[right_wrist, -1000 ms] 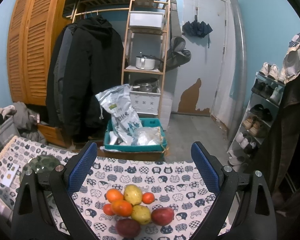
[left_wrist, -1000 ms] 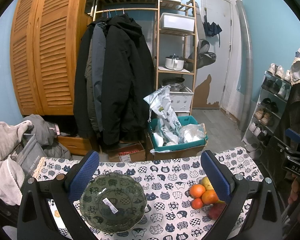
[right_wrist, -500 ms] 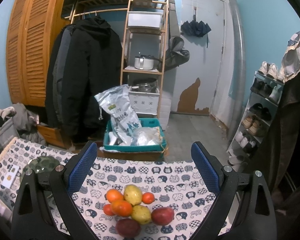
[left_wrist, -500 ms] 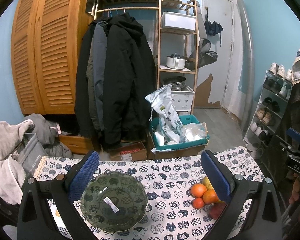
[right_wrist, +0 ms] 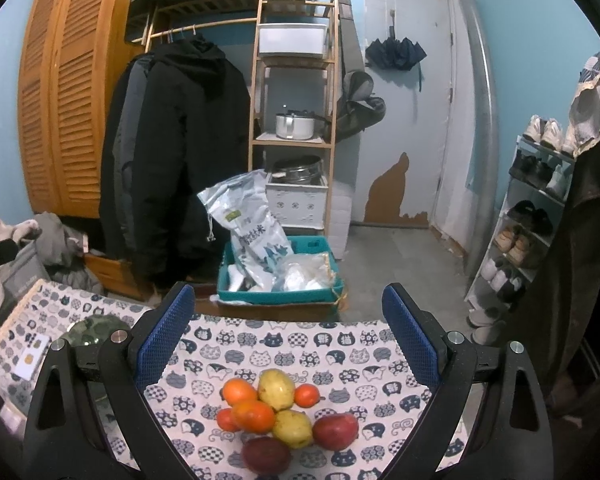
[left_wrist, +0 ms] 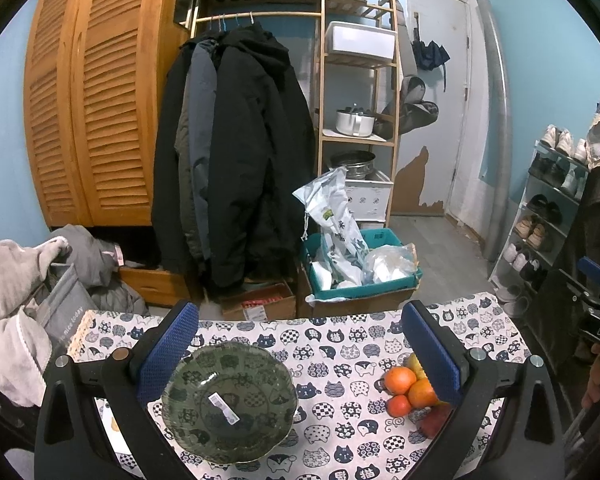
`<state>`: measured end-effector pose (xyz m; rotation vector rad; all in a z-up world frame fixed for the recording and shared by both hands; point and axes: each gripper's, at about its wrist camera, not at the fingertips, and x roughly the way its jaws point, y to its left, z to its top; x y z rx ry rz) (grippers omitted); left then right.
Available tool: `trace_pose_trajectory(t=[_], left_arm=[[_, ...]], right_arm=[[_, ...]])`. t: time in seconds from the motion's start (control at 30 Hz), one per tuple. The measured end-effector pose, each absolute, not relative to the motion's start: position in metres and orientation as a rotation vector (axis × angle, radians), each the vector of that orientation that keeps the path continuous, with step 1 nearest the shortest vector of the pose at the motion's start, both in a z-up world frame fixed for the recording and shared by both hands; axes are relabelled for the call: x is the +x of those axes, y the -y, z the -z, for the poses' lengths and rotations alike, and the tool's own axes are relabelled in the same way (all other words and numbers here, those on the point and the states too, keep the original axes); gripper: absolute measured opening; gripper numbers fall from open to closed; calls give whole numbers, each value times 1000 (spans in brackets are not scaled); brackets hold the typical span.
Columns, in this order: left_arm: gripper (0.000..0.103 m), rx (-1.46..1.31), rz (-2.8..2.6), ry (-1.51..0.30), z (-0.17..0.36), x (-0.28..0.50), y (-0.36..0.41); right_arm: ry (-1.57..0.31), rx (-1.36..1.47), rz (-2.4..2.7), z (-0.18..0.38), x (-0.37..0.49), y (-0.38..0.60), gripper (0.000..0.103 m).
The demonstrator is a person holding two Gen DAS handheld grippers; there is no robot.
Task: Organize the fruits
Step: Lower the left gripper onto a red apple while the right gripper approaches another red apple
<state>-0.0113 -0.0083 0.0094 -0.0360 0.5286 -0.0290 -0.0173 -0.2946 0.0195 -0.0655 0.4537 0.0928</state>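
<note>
A green glass bowl (left_wrist: 228, 400) with a white sticker sits empty on the cat-print tablecloth (left_wrist: 332, 344), between the fingers of my open left gripper (left_wrist: 298, 356). To its right lies a heap of fruit (left_wrist: 414, 394). In the right wrist view the heap shows oranges (right_wrist: 252, 414), two yellow pears (right_wrist: 277, 389) and two red apples (right_wrist: 335, 431), lying between the wide-open fingers of my right gripper (right_wrist: 288, 336). The bowl (right_wrist: 94, 330) appears far left there, partly hidden by the left finger. Neither gripper holds anything.
Beyond the table's far edge stand a teal crate (right_wrist: 278, 286) with bags, hanging coats (left_wrist: 236, 152), a wooden shelf (right_wrist: 294, 120) and a shoe rack (right_wrist: 536, 216). Grey clothes (left_wrist: 16, 280) pile up at the left. A small card (right_wrist: 30, 360) lies on the cloth.
Both views have shifted only slightly; the left gripper has drifted a little, so the bowl and fruit sit marginally lower and nearer. Both grippers stay open.
</note>
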Motion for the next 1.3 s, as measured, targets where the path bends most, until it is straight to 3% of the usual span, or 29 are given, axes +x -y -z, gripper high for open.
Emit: trace_pose_trajectory(t=[0.6, 1.3], left_arm=[[102, -56, 149, -703, 40, 20, 37], [102, 44, 260, -1006, 137, 50, 118]], right_arm=[[-594, -104, -32, 10, -5, 316, 93], [-917, -57, 29, 103, 9, 374, 93]])
